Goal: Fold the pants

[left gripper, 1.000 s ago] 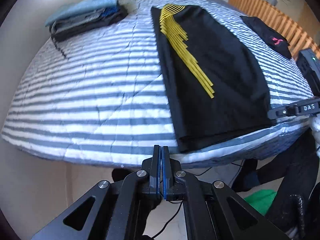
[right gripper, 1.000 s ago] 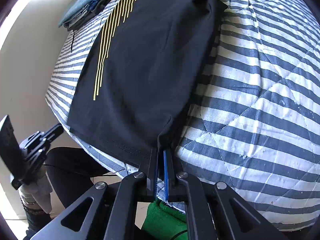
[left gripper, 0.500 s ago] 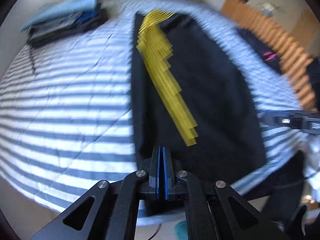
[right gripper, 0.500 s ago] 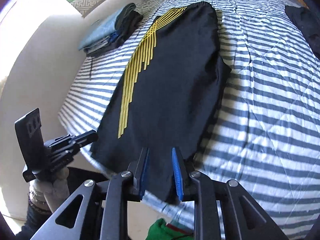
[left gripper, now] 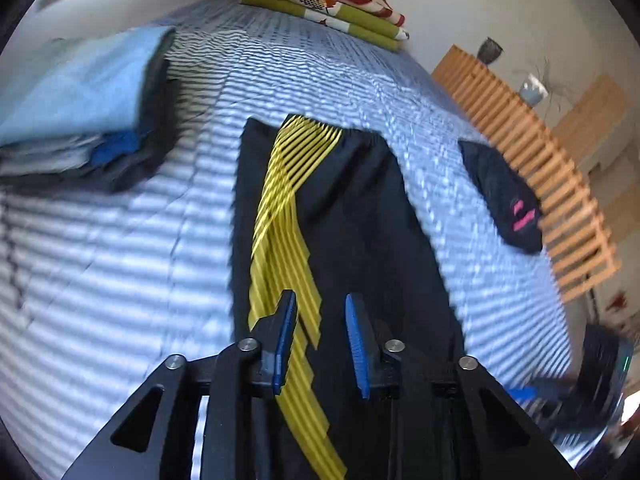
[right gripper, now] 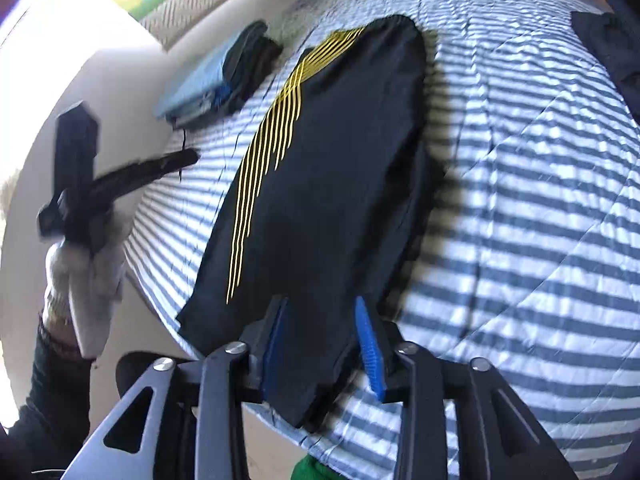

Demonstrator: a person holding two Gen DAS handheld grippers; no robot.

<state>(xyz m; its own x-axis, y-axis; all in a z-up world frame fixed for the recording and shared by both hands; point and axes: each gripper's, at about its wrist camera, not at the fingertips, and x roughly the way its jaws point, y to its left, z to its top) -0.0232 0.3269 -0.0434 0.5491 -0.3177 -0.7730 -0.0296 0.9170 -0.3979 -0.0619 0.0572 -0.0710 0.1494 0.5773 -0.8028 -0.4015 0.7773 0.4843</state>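
Note:
Black pants [left gripper: 360, 220] with yellow stripes lie folded lengthwise on the striped bedspread [left gripper: 120, 260], their hem at the near edge. My left gripper [left gripper: 320, 304] hovers over the lower leg by the yellow stripes; its jaws are opening and the pads pinch nothing. In the right wrist view the pants [right gripper: 340, 160] run away from me. My right gripper [right gripper: 320, 308] stands over the hem corner, jaws opening, with cloth lying loose between the pads. In that view the left gripper [right gripper: 188, 158] shows blurred at the left, held by a white-gloved hand [right gripper: 80, 272].
A stack of folded clothes [left gripper: 80, 92] topped in light blue sits at the far left. A black garment [left gripper: 504, 196] with pink marks lies at the right, beside a wooden slatted rack [left gripper: 540, 168]. Folded green and red bedding [left gripper: 328, 4] is at the head. Something green [right gripper: 312, 468] lies below the bed edge.
My left gripper swung from below the bed edge to above the pants and opened. My right gripper let go of the hem, rose and opened.

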